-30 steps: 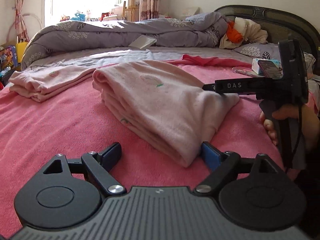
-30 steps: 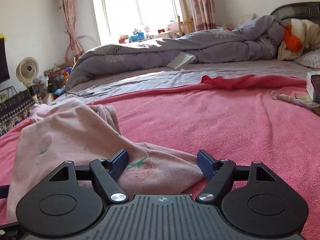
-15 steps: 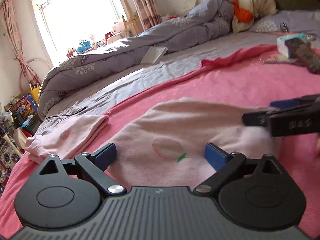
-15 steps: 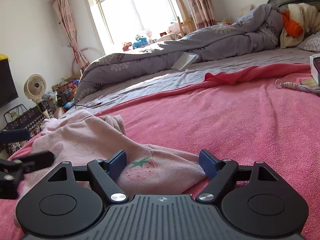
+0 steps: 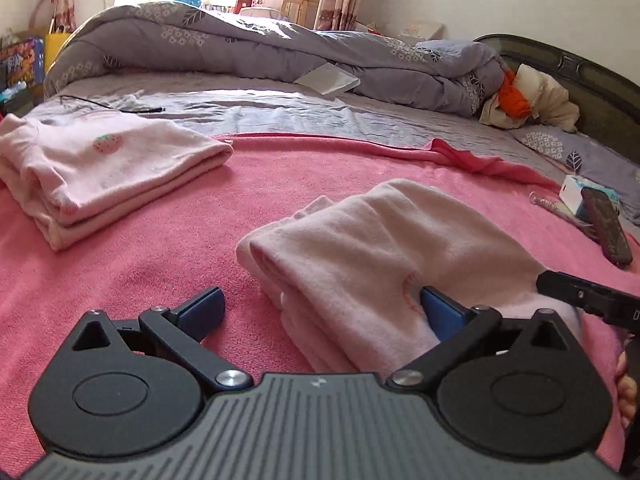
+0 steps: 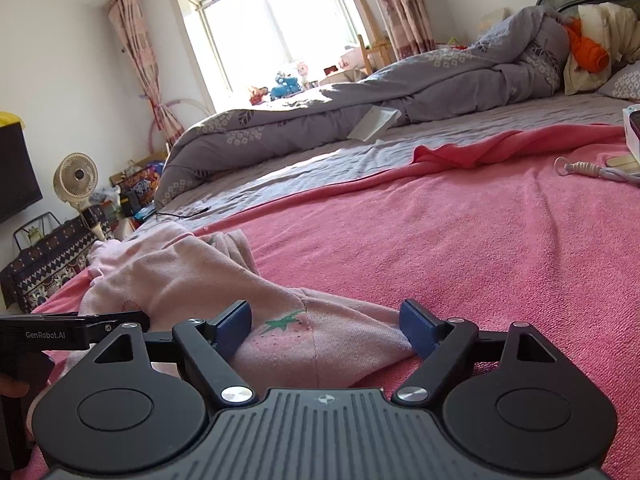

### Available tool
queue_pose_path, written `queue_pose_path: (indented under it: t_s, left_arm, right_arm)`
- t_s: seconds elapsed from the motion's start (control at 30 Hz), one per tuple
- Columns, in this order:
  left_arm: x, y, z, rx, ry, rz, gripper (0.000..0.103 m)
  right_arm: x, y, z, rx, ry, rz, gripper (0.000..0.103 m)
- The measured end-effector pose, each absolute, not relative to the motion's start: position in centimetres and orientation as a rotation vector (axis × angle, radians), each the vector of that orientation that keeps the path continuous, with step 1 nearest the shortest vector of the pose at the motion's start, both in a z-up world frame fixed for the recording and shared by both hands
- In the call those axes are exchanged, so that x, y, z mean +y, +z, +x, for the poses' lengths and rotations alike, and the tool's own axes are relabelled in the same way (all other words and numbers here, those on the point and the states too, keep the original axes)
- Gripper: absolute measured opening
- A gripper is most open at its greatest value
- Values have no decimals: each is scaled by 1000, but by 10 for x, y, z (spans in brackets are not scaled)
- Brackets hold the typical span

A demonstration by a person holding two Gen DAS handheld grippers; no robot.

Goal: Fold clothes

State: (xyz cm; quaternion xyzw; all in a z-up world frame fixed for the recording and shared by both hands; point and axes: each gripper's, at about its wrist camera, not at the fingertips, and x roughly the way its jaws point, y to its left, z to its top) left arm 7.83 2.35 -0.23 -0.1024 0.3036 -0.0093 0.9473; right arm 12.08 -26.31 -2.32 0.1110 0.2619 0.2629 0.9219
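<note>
A folded pale pink garment (image 5: 384, 256) with strawberry prints lies on the pink blanket (image 5: 160, 248). My left gripper (image 5: 320, 312) is open; its right finger presses into the garment's near edge and its left finger sits over the blanket. My right gripper (image 6: 326, 324) is open, its fingers on either side of the garment's end (image 6: 312, 340) with the green-leafed strawberry. Each gripper shows at the edge of the other's view. A second folded pink garment (image 5: 100, 164) lies at the left.
A grey quilt (image 5: 280, 48) is bunched along the far side of the bed. A phone (image 5: 606, 224), a small box (image 5: 578, 194) and a cord lie at the right. A fan (image 6: 76, 180) and bags stand on the floor beyond the bed's left side.
My left gripper has swung and come down to the garment's near left edge, its view turning left. My right gripper has stayed at the strawberry end, still open.
</note>
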Motion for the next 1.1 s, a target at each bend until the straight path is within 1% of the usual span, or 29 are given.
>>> queue_pose_path:
  t_s: [0.23, 0.37, 0.47, 0.6, 0.63, 0.67, 0.7, 0.73, 0.77, 0.8, 0.9, 0.93, 0.97, 1.0, 1.07, 1.1]
  left_arm:
    - [35, -6, 79, 618, -58, -288, 103]
    - [35, -6, 79, 619, -58, -290, 103]
    - [35, -6, 79, 619, -61, -295, 103]
    - [36, -6, 79, 619, -62, -298, 103]
    - [36, -6, 79, 618, -64, -301, 103]
    - [36, -6, 79, 617, -65, -305, 103]
    - [37, -6, 78, 616, -67, -309, 103]
    - [37, -6, 78, 614, -68, -313, 103]
    - [38, -6, 78, 613, -70, -316, 103]
    - [38, -6, 78, 613, -70, -316, 103]
    - [37, -7, 78, 616, -62, -310, 103]
    - [37, -7, 78, 616, -61, -314, 103]
    - [38, -7, 79, 615, -62, -320, 103]
    - [39, -7, 79, 615, -62, -323, 103]
    - [39, -7, 79, 615, -61, -320, 103]
    - [39, -7, 79, 615, -61, -321, 103]
  right_arm:
    - [-262, -22, 121, 536, 537, 225, 82]
    - [-271, -16, 118, 526, 535, 282, 82]
    - [-271, 10, 106, 448, 554, 258, 80]
    - [-228, 62, 98, 336, 667, 55, 78]
    - [-213, 70, 103, 341, 714, 25, 75]
    - [-197, 71, 111, 377, 750, -4, 66]
    - [-182, 69, 120, 424, 776, -36, 59]
    - [-167, 67, 129, 472, 802, -68, 43]
    - [-153, 59, 138, 521, 803, -107, 34]
    - [-140, 49, 148, 570, 790, -152, 33]
    - [-120, 12, 183, 675, 708, -176, 34]
    - [-120, 5, 191, 690, 700, -132, 41]
    - [-120, 1, 197, 703, 687, -94, 51]
    - [-121, -1, 201, 715, 680, -76, 53]
    - [-124, -3, 208, 737, 677, -49, 64]
    - [-128, -4, 212, 755, 677, -20, 65]
